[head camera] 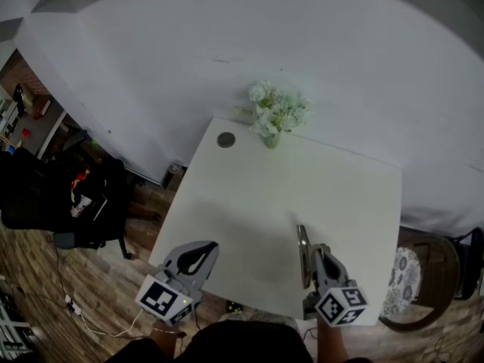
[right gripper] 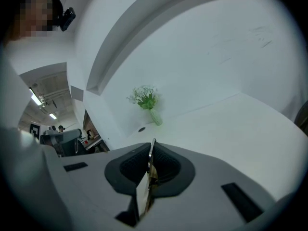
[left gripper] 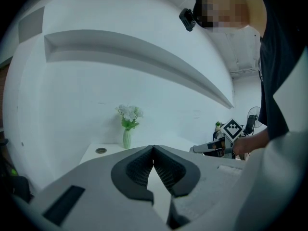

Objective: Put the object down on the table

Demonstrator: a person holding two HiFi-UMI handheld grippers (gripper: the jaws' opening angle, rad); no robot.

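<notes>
A thin flat object (head camera: 303,252), greyish with a tan edge, stands on edge above the front right of the white table (head camera: 249,195). My right gripper (head camera: 307,269) is shut on it; in the right gripper view the object (right gripper: 152,153) shows as a narrow sliver pinched between the dark pads (right gripper: 166,165). What the object is I cannot tell. My left gripper (head camera: 207,249) hovers at the table's front left edge, shut with nothing in it; its fingertips (left gripper: 153,149) meet in its own view. The right gripper (left gripper: 211,149) also shows in the left gripper view.
A small vase of white flowers (head camera: 275,116) stands at the table's far edge, against the white wall, with a round cable hole (head camera: 226,139) left of it. A chair with a patterned cushion (head camera: 404,278) is at the right. Dark bags and a chair (head camera: 68,203) are at the left.
</notes>
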